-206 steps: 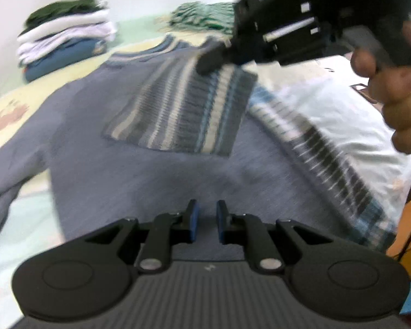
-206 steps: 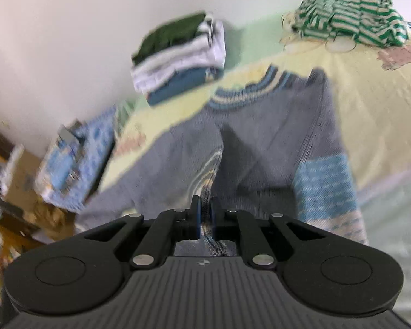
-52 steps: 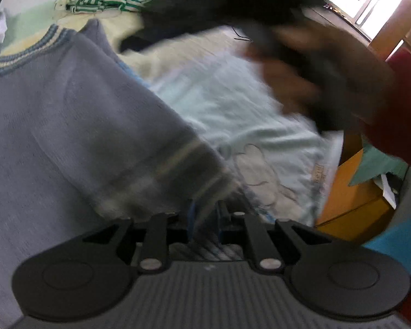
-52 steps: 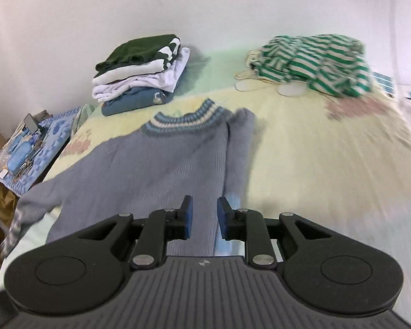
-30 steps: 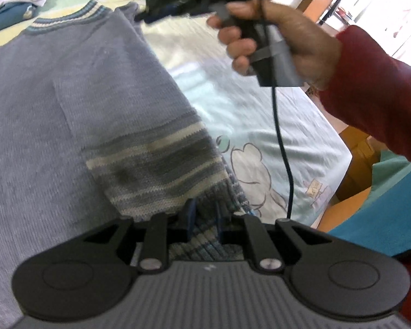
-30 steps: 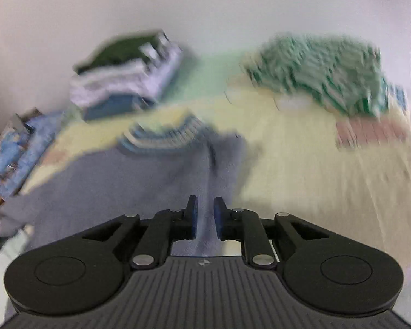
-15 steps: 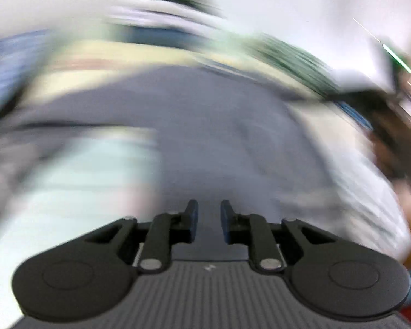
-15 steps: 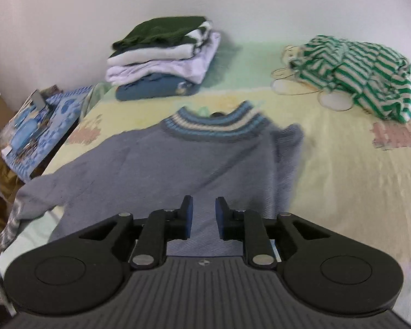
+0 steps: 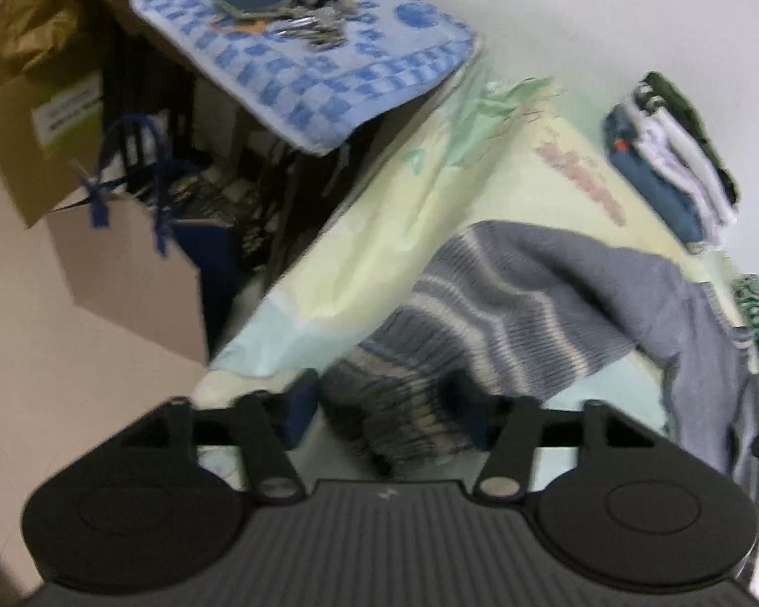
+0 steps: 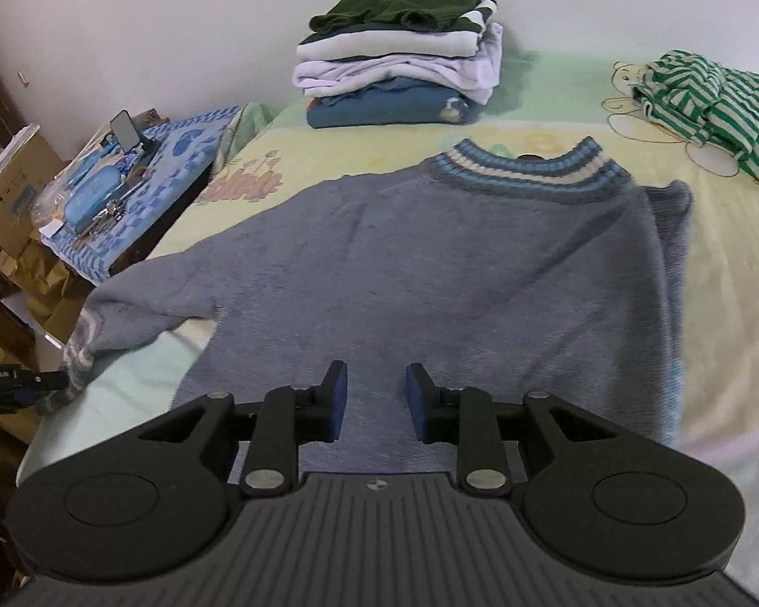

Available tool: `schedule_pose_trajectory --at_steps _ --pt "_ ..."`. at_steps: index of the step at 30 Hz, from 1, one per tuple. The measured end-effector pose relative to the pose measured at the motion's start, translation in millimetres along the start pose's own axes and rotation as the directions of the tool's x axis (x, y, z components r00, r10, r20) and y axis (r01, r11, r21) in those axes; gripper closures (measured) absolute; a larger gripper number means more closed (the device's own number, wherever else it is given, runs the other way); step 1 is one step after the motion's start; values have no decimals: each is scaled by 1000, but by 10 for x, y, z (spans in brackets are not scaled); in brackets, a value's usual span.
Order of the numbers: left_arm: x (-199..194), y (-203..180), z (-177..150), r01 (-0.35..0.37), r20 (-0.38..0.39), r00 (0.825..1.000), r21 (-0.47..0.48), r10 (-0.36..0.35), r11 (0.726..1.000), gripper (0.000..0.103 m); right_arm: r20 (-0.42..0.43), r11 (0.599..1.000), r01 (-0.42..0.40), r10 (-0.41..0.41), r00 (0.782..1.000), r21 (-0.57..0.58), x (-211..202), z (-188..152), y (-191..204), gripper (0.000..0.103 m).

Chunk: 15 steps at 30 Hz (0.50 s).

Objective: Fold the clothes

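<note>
One sweater (image 10: 430,273), collar toward the wall.

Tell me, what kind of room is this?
Most likely a bedroom: a grey sweater lies spread on a bed with a cartoon-print sheet, a stack of folded clothes sits by the wall, and cardboard boxes stand alongside.

Black ribbed gripper bodies with round discs, silver screws, blue-padded fingers (image 10: 338,394).

sweater (image 10: 430,273) on bed (image 10: 723,263) | folded stack (image 10: 399,66) behind it | crumpled garment (image 10: 713,101) behind-right
</note>
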<state>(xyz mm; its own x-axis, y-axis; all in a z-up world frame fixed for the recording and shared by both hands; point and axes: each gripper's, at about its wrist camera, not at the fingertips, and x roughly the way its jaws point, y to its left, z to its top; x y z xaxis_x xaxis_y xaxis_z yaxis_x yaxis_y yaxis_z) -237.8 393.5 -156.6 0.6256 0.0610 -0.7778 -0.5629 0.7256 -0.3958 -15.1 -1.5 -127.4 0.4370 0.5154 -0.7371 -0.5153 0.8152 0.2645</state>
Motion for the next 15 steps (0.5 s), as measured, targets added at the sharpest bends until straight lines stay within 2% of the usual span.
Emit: schedule_pose_trajectory --at_steps 1,2,4,6,8,10,12,13,15 --pt "-22 -30 9 5 11 1000 7 -5 1000 89 0 1000 1 -1 1000 0 9 -2 28 76" --pt "-45 -67 33 14 21 1000 18 -14 1000 99 1 1000 1 -1 1000 -1 18 -2 55 76" --pt "-103 -123 140 26 49 998 25 -28 999 99 3 1000 -7 7 1000 -11 33 7 112 76" --pt "-233 -212 257 42 112 993 25 -45 999 99 4 999 -6 6 1000 -33 55 28 176 76" --pt "-406 -385 379 75 177 980 64 -85 995 100 5 998 2 -1 1000 -66 83 58 247 76" --pt "-591 -622 468 148 219 960 126 -173 981 100 6 993 30 -30 1000 -110 128 96 301 76" --pt "-769 -905 517 224 240 932 213 -273 951 100 6 991 43 -43 999 -123 160 147 300 76" --pt "-850 -1079 512 260 237 915 272 -326 927 100 6 992 45 -45 999 -122 170 176 288 76" --pt "-914 -1464 403 316 179 893 403 -413 859 100 11 995 36 -35 999 -98 165 238 224 76"
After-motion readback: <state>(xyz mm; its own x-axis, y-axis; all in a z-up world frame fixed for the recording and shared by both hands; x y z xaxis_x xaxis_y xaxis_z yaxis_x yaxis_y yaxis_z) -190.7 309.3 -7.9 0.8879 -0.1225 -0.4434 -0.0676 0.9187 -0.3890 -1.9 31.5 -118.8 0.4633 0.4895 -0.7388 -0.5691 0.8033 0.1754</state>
